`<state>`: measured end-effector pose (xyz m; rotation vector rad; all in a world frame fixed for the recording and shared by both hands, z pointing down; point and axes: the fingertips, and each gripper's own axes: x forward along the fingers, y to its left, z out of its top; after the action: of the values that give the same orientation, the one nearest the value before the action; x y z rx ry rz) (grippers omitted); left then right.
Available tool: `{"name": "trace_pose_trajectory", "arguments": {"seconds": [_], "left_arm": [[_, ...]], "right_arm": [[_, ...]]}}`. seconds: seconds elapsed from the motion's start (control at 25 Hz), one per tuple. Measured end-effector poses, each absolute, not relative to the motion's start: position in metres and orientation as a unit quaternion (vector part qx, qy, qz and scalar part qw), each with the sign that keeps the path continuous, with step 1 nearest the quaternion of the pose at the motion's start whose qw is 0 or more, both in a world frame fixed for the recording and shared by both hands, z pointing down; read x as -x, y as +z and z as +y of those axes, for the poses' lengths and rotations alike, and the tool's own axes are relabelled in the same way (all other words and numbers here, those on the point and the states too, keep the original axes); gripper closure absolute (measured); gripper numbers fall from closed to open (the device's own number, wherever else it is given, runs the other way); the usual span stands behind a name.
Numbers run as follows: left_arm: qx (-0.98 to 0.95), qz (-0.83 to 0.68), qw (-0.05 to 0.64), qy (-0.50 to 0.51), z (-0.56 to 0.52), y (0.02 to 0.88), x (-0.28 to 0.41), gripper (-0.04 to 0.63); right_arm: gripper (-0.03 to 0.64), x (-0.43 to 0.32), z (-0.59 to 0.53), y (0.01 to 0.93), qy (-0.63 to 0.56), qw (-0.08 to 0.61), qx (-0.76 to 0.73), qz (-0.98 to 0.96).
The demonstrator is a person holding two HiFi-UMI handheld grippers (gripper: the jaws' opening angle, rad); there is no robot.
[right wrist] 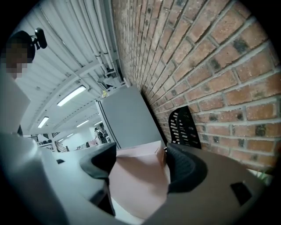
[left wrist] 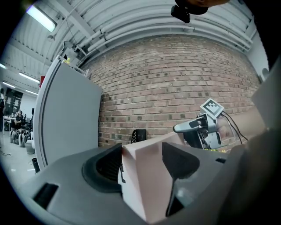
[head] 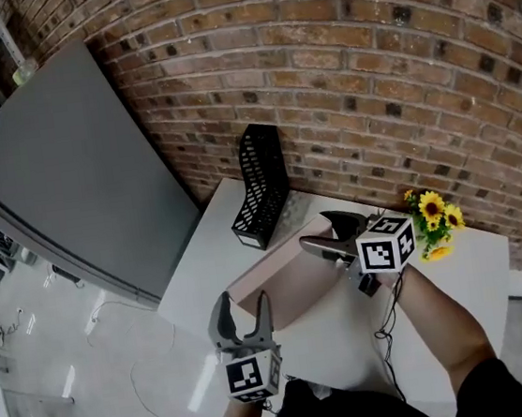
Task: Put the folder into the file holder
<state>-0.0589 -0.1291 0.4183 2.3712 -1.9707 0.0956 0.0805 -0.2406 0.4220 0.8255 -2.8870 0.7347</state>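
A pink folder (head: 284, 280) hangs tilted above the white table (head: 214, 246), carried between both grippers. My left gripper (head: 243, 304) is shut on its near corner; in the left gripper view the folder (left wrist: 147, 176) fills the gap between the jaws of the left gripper (left wrist: 142, 165). My right gripper (head: 326, 234) is shut on the far right end of the folder (right wrist: 138, 184), whose edge sits between the pads of the right gripper (right wrist: 140, 169). The black mesh file holder (head: 263, 188) stands upright against the brick wall, beyond the folder. It also shows as the file holder (right wrist: 184, 129) ahead of the right jaws.
A bunch of yellow sunflowers (head: 435, 219) lies at the table's back right. A tall grey cabinet (head: 69, 179) stands left of the table. The brick wall (head: 368, 76) runs along the back. The table's left edge drops to the floor.
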Motion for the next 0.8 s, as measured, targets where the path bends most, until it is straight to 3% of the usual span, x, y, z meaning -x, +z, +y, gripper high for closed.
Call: {"name": "trace_pose_trajectory", "arguments": {"seconds": [0.44, 0.8], "left_arm": [[-0.786, -0.616, 0.047, 0.028, -0.110, 0.423, 0.052, 0.314], [-0.859, -0.504, 0.072, 0.054, -0.116, 0.423, 0.047, 0.304]], "right_arm": [[0.259, -0.097, -0.222, 0.422, 0.224, 0.024, -0.276, -0.934], [0.261, -0.101, -0.215, 0.422, 0.220, 0.024, -0.271, -0.937]]}}
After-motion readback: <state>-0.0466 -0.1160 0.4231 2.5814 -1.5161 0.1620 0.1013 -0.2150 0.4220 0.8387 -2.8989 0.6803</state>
